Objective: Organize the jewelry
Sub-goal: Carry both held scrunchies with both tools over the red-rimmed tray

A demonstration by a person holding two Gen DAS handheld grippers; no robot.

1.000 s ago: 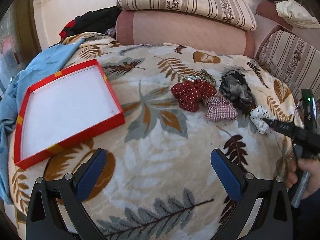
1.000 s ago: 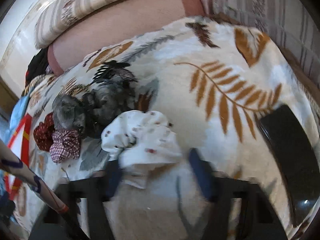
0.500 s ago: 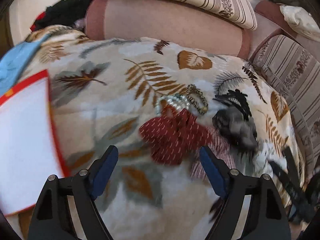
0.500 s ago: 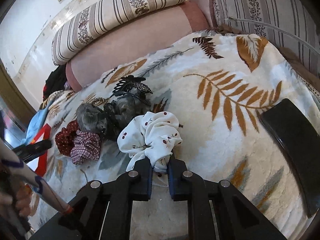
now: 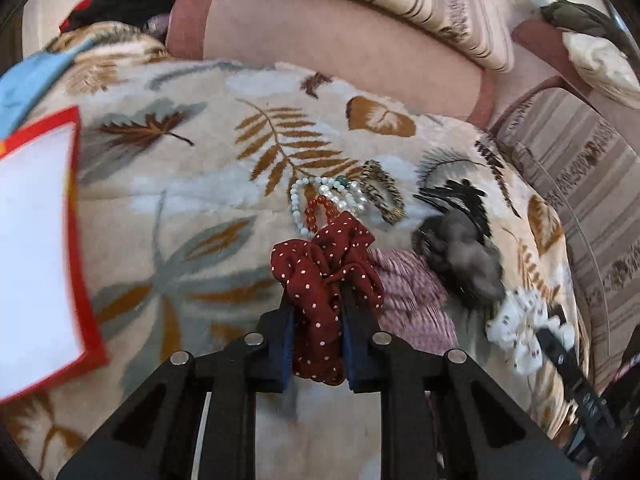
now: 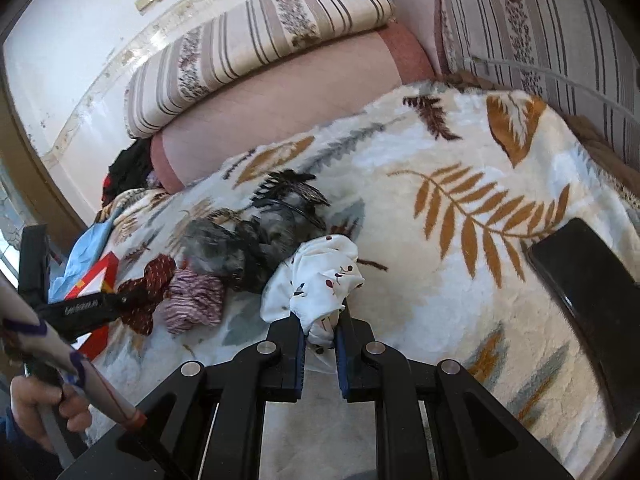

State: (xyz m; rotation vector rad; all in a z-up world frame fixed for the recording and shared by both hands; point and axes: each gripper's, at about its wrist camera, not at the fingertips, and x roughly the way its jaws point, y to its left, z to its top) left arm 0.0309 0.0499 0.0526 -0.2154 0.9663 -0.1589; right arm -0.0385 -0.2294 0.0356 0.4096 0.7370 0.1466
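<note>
Fabric dominates the left wrist view. The left gripper [image 5: 318, 344] has its jaws closed on the dark red dotted scrunchie [image 5: 326, 270], at centre frame, pinched through its lower folds while the upper ruffles stand free. Judged from its look, the scrunchie is light, soft and compressible; a fold of cloth gives a secure hold, and slipping or breakage seems unlikely. Just above it lie the bead bracelets [image 5: 326, 200] and a woven ring-shaped band [image 5: 382, 192]; the red beads touch or pass under the scrunchie, so a lift may drag them. These strings are probably slippery and better taken across a strand. To the right sit the checked scrunchie [image 5: 408, 288], touching the red one, and a grey fluffy hair piece [image 5: 460, 260]. The red-rimmed box [image 5: 86, 280] occupies the left edge, well apart, with only bare leaf-print blanket [image 5: 200, 208] between.

Right wrist view: the right gripper [image 6: 322, 350] has its jaws closed on the white cherry-print scrunchie [image 6: 316, 276], at lower centre, held by a bunched lower fold. It appears equally light and limp. The grey hair piece [image 6: 248, 244] touches its upper left side and could snag. A black phone-like slab [image 6: 588, 312] lies at right, well apart. The left gripper [image 6: 120, 302] enters from the left edge on the red scrunchie [image 6: 154, 280].
</note>
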